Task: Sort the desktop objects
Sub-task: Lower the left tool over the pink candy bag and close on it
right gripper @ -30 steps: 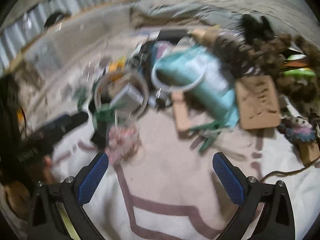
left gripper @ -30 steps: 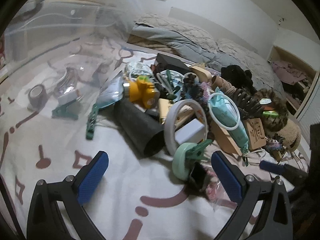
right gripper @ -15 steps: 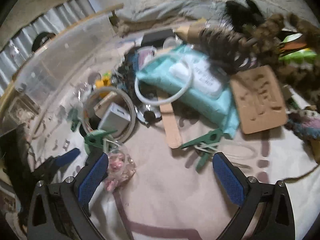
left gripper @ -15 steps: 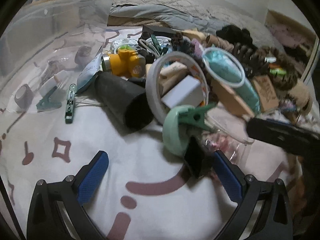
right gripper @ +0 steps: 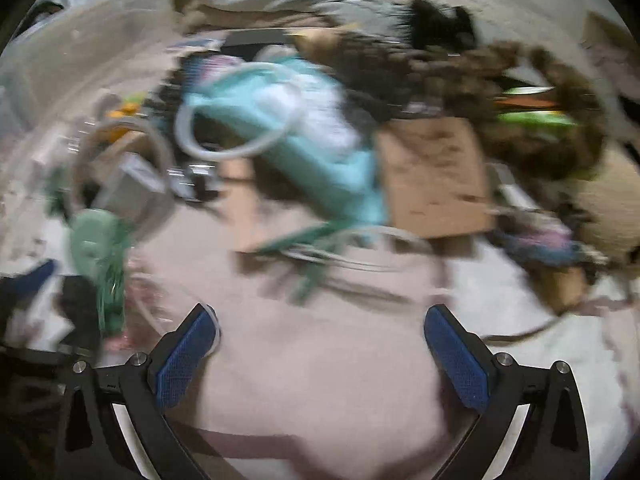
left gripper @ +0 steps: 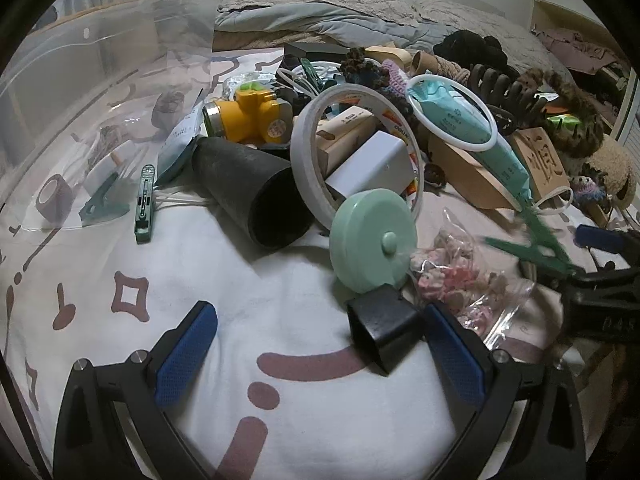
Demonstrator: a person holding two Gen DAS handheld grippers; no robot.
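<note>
A heap of small objects lies on a patterned white cloth (left gripper: pixel 280 280). My left gripper (left gripper: pixel 320 344) is open, low over the cloth at the heap's near edge. A mint green round case (left gripper: pixel 372 240) and a small black block (left gripper: pixel 384 332) lie just inside its right finger (left gripper: pixel 452 352). A bag of pink bits (left gripper: pixel 460 280), a black tube (left gripper: pixel 252 192), a white tape ring (left gripper: pixel 308 152) and a yellow gadget (left gripper: pixel 252 116) sit beyond. My right gripper (right gripper: pixel 320 348) is open and empty above bare cloth; its view is blurred. A green clip (right gripper: pixel 304 248) lies ahead of it.
A clear plastic bin (left gripper: pixel 80 100) with a tape roll and a clip inside stands at the left. A teal wipes pack (left gripper: pixel 472 128), wooden blocks (left gripper: pixel 540 160) and hair clips fill the back right. Bedding (left gripper: pixel 320 12) lies behind. The right gripper shows at the left wrist view's right edge (left gripper: pixel 600 264).
My left gripper moved forward to the heap, bringing the mint case and black block beside its right finger. My right gripper shifted and its view blurred. Both stayed open.
</note>
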